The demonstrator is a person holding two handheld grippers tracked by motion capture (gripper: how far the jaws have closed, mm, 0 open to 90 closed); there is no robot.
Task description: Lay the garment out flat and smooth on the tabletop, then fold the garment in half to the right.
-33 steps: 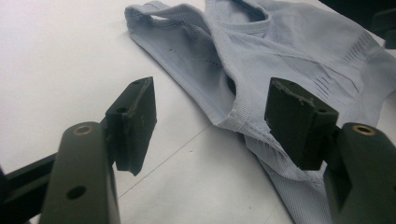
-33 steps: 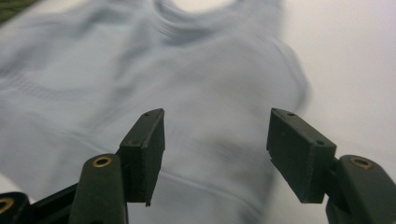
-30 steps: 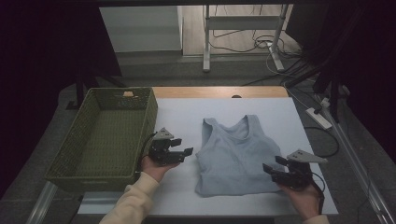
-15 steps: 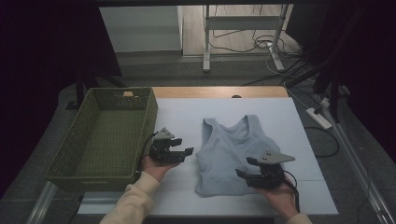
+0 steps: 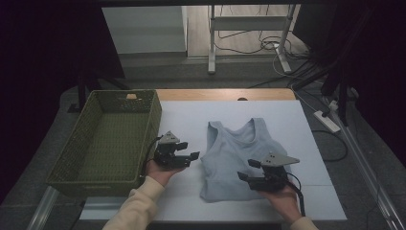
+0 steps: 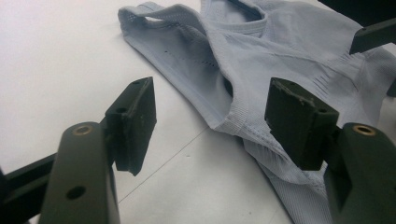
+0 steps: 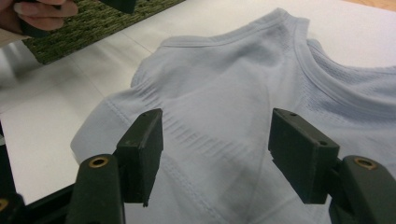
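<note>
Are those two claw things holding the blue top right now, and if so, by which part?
Nothing is held. The left gripper is open beside the tank top at its side edge; the right gripper is open above its lower half. Neither pinches the cloth.

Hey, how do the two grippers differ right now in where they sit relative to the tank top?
The left gripper sits over bare table beside the tank top, at its left edge; the right gripper sits over the cloth itself, near the lower right part. The left gripper lies nearer the green basket; the right gripper lies far from it. Both are open, holding nothing.
</note>
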